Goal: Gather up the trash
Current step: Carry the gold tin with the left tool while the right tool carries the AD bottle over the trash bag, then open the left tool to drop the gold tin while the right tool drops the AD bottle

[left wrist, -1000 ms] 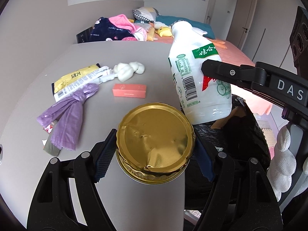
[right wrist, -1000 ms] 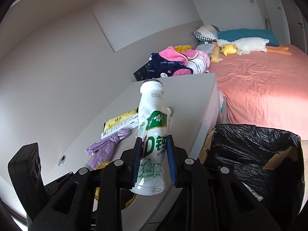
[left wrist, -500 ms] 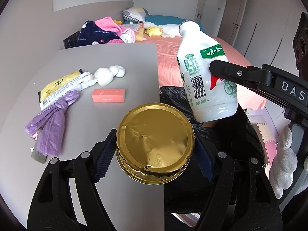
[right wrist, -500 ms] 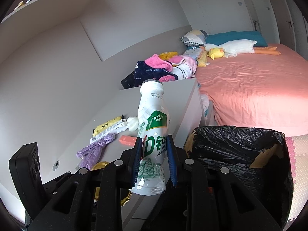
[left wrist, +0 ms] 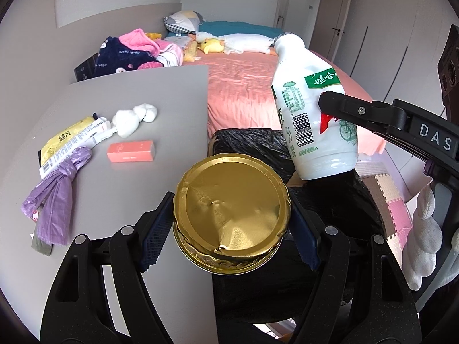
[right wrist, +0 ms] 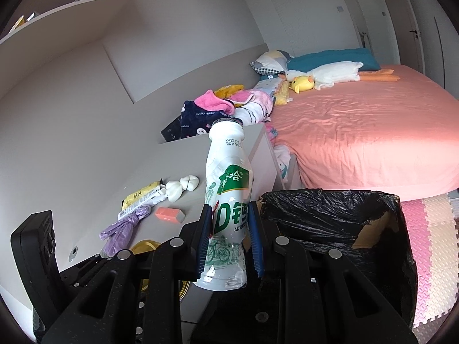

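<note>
Left gripper (left wrist: 231,236) grasps a gold tub (left wrist: 231,215), right gripper (right wrist: 229,238) clenches a bottle (right wrist: 228,215) beside the bin (right wrist: 330,215); wrappers (left wrist: 71,140) remain at left.

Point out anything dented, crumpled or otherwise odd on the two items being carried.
The gold foil lid held by the left gripper is creased and buckled near its front edge. The white bottle in the right gripper is crumpled around its label.
</note>
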`<state>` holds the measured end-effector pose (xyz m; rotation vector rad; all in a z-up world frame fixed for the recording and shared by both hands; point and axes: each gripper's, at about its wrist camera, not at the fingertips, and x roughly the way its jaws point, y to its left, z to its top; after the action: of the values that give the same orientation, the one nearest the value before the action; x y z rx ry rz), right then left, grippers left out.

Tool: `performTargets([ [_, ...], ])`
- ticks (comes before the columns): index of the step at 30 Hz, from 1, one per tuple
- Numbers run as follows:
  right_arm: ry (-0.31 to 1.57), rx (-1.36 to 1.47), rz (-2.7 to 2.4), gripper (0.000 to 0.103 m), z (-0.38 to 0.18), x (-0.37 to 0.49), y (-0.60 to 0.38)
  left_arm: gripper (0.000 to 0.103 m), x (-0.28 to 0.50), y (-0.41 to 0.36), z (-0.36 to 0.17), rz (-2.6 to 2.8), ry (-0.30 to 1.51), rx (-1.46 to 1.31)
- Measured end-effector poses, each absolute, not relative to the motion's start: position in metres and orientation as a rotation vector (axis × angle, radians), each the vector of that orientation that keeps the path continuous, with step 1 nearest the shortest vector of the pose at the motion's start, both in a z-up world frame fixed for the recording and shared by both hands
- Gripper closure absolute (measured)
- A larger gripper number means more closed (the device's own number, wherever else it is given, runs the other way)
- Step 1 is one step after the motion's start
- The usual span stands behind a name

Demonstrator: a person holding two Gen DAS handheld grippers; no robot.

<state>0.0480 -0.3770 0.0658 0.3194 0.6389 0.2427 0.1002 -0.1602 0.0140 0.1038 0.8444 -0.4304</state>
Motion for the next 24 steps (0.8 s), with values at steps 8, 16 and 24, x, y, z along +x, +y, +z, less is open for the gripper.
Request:
performTargets([
  [8,0.636,0.325,0.192,0.076,0.064,0.041,-0.397,0.030,0.102,-0.175,0.014,-0.469,0.849,0.123],
  [16,0.625,0.340,0.143,0.076,0.066,0.034,-0.417,0.030,0.105,-0.195,0.017,-0.530,0.844,0.139],
  [24,0.624,0.350,0.089,0.076,0.064,0.029,-0.437,0.030,0.110,-0.218,0.017,-0.595,0.850,0.156],
])
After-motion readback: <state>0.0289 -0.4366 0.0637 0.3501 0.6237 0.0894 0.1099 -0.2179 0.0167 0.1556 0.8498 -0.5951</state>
